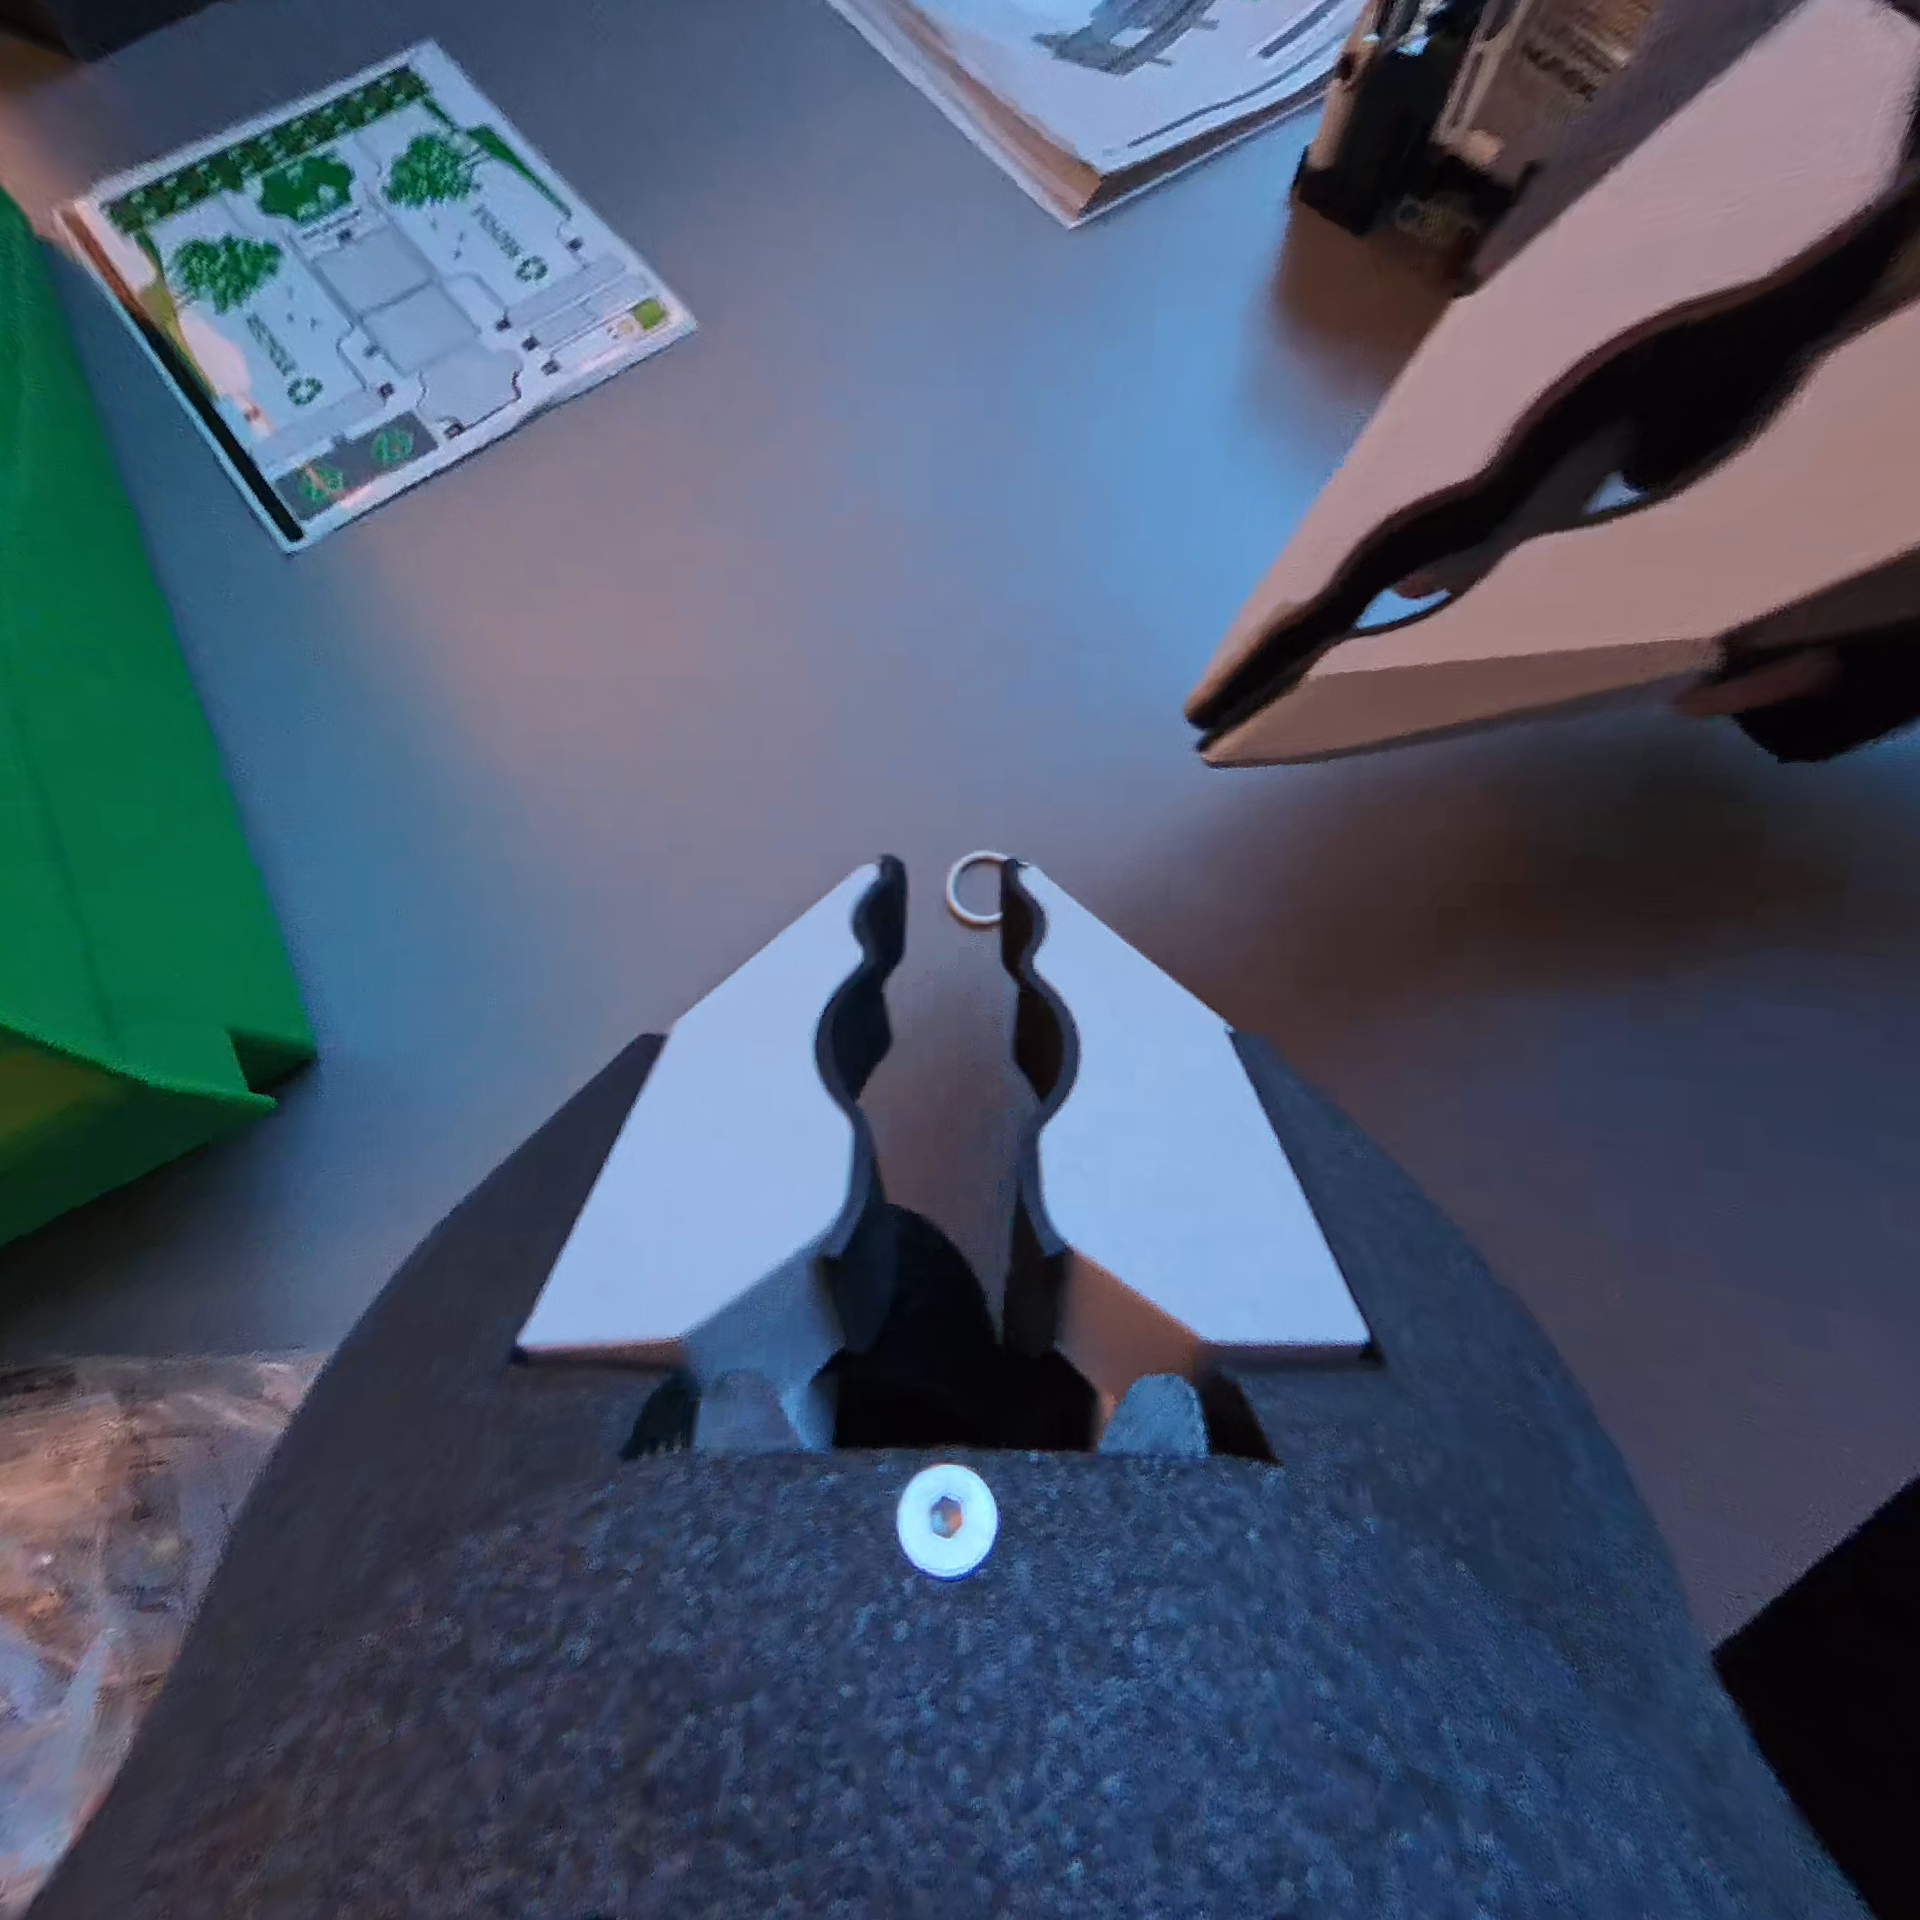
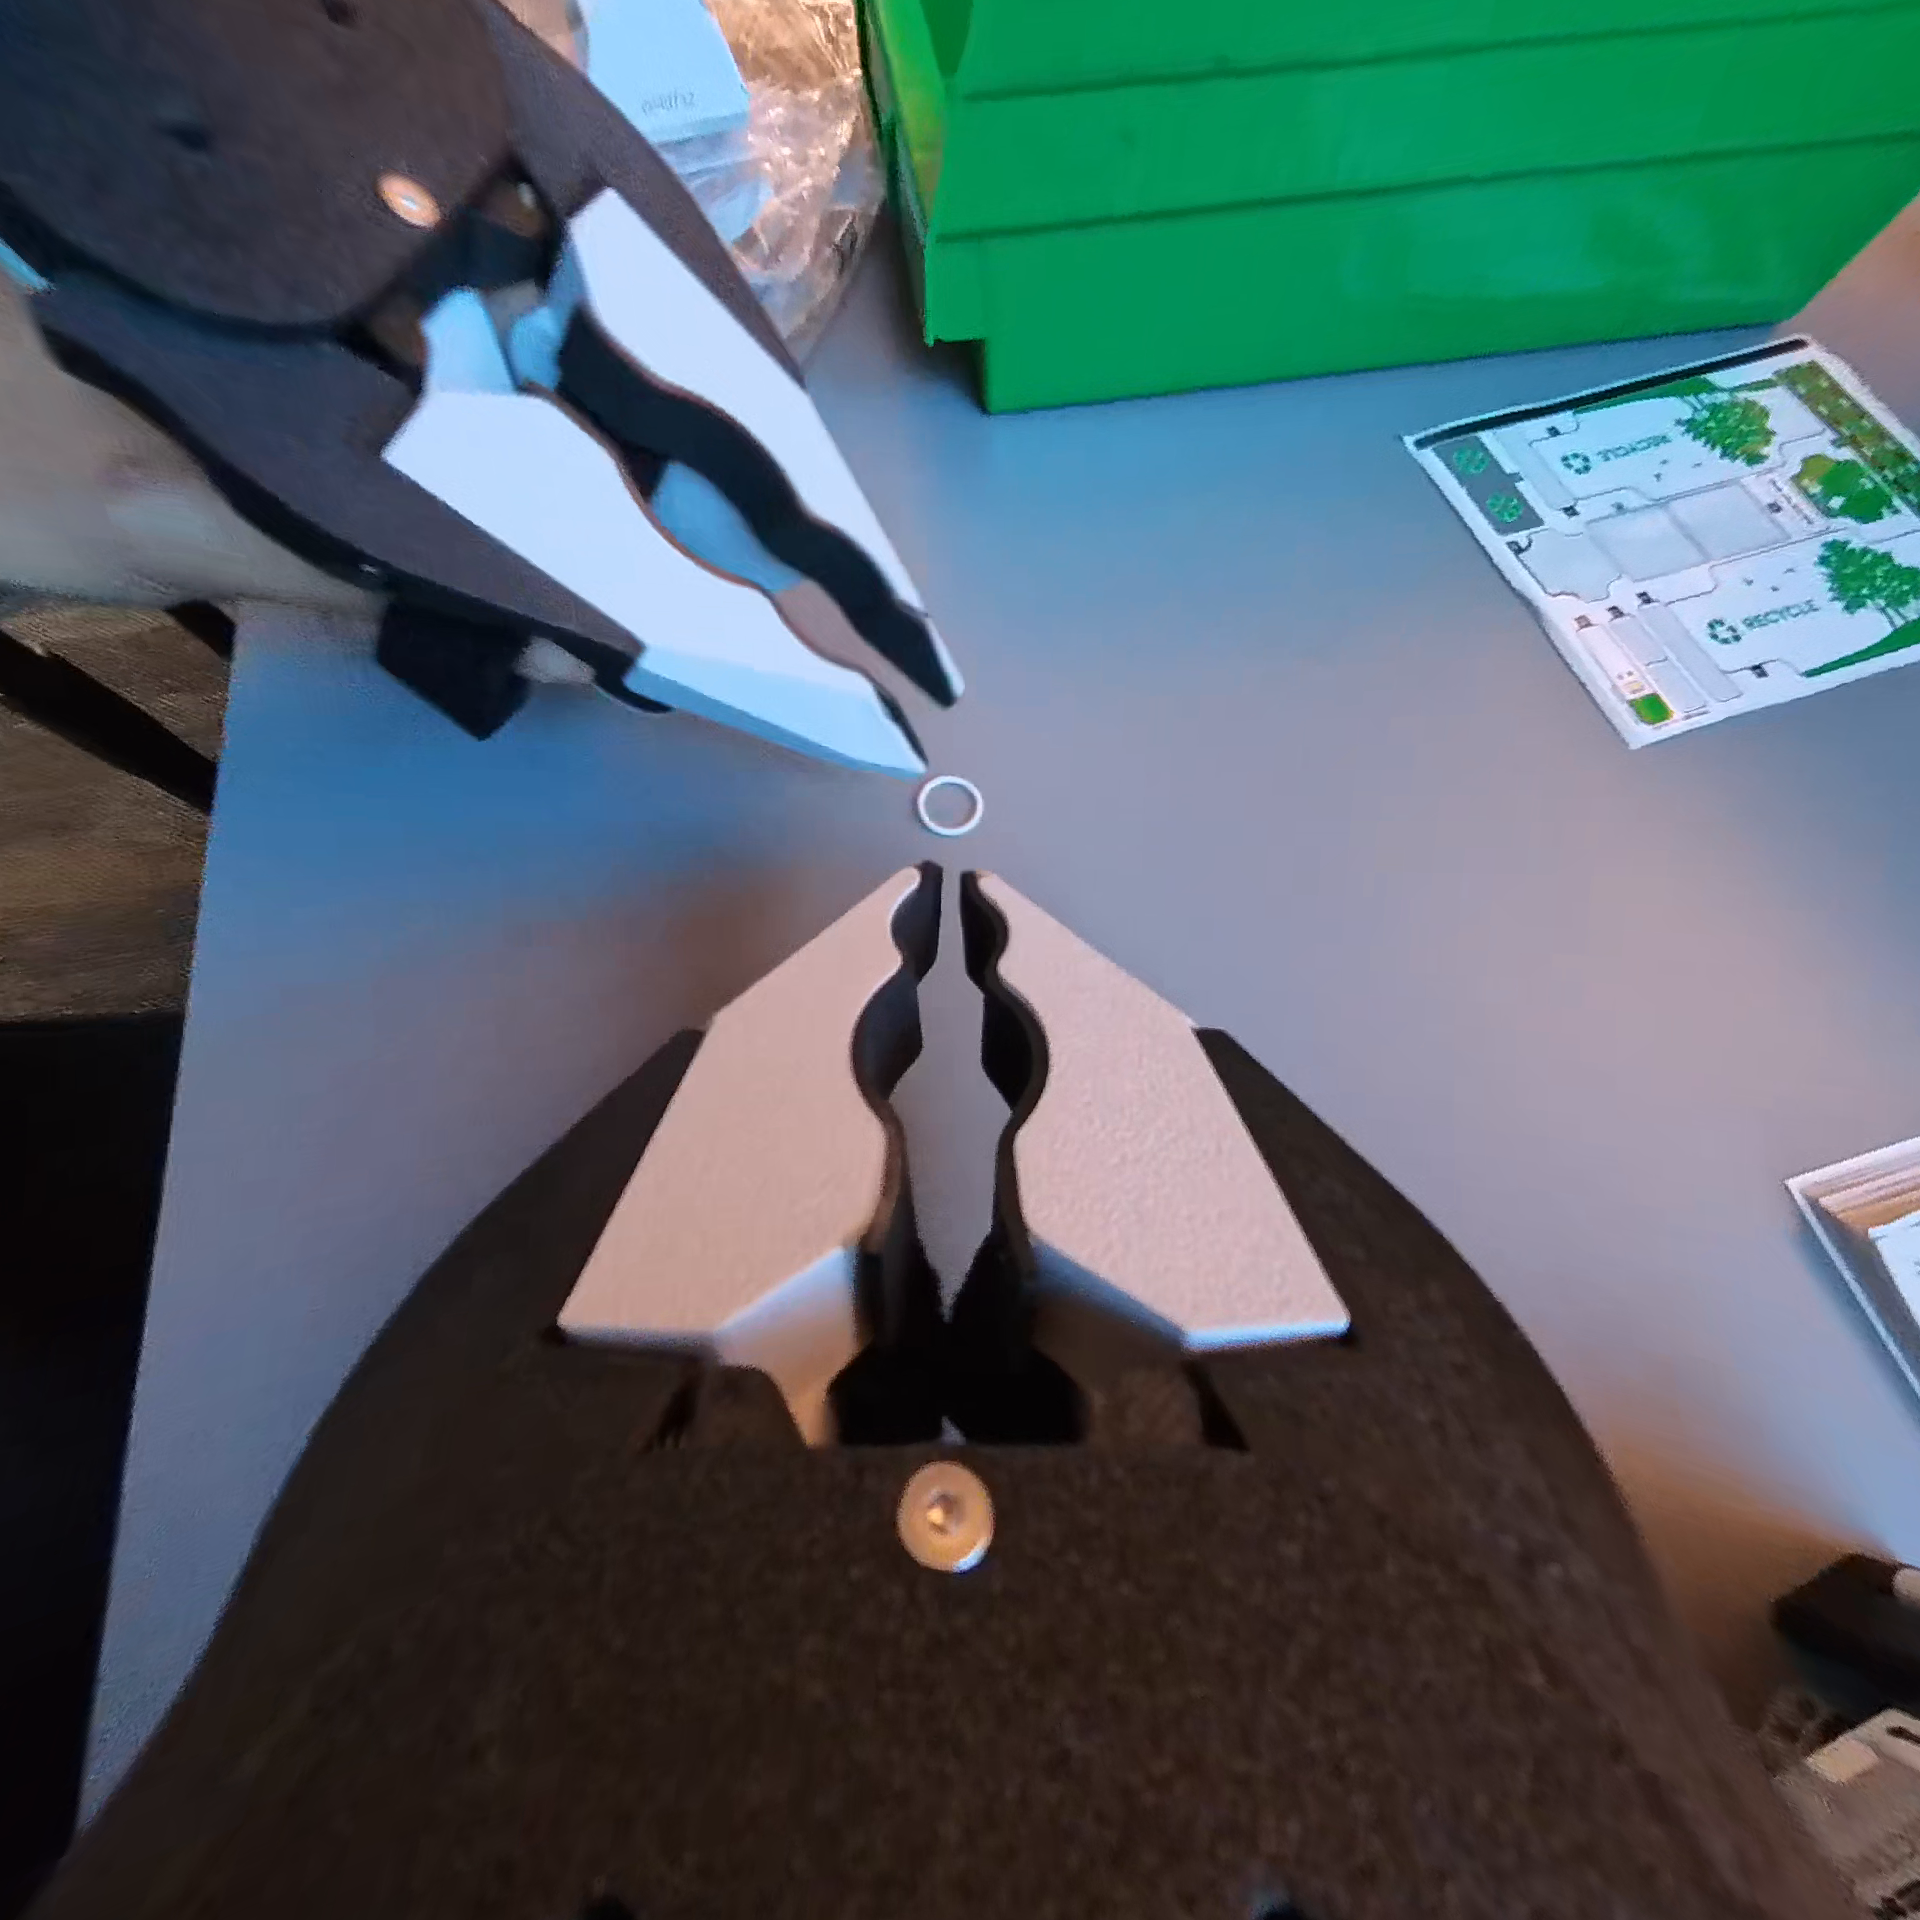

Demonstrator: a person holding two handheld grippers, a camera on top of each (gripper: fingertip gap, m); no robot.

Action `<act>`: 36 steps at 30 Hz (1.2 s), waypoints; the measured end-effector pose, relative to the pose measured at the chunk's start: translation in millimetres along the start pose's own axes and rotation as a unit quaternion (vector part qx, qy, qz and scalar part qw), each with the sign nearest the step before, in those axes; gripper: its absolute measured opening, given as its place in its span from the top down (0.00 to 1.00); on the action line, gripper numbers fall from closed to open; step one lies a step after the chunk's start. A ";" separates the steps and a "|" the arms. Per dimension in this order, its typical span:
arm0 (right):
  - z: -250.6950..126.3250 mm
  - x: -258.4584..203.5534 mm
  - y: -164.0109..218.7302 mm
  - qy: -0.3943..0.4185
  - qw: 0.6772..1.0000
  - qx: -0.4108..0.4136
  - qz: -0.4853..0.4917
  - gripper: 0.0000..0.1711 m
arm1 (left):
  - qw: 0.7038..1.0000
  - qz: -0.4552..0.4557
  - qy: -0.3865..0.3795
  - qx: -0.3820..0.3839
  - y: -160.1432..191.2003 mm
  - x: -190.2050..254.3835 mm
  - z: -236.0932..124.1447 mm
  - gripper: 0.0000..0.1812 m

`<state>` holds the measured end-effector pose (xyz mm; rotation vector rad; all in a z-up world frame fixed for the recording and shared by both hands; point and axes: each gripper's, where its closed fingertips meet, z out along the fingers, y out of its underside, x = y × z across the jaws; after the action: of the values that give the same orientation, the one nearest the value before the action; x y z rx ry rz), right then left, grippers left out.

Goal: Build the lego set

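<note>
A small white ring [image 1: 961,894] lies flat on the grey table [image 1: 831,582]. My left gripper [image 1: 948,873] is low over the table with its jaws a little apart. The ring sits just inside its right fingertip, which partly hides it, and it is not gripped. In the right wrist view the ring [image 2: 949,805] lies just off the lower tip of the left gripper [image 2: 933,727], and just ahead of my right gripper [image 2: 949,873], whose jaws are nearly together and empty. The right gripper [image 1: 1200,727] also shows at the right in the left wrist view.
A green box [image 1: 104,727] [image 2: 1351,187] stands at the table's side. A sticker sheet [image 1: 384,291] [image 2: 1704,540] and an open instruction booklet [image 1: 1091,94] lie flat beyond. A crinkled plastic bag [image 1: 104,1558] sits by the green box. A dark part-built model [image 1: 1392,156] stands by the booklet. The grippers' ends are close to 5 centimetres from one another.
</note>
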<state>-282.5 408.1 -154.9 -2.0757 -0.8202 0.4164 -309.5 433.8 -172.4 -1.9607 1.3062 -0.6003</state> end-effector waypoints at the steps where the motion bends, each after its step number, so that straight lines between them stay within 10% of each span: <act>1: -1.4 -0.1 -0.5 -0.003 1.000 0.003 0.006 0.99 | 1.000 -0.010 0.000 -0.003 0.5 -1.7 1.8 0.90; 36: 36.3 9.2 3.7 -0.035 0.999 -0.024 -0.003 0.93 | 1.000 0.004 0.013 -0.017 9.0 11.3 18.1 1.00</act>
<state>-294.3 434.2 -179.3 -2.1125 -0.8862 0.4713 -297.9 426.4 -191.0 -1.9799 1.3465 -0.6054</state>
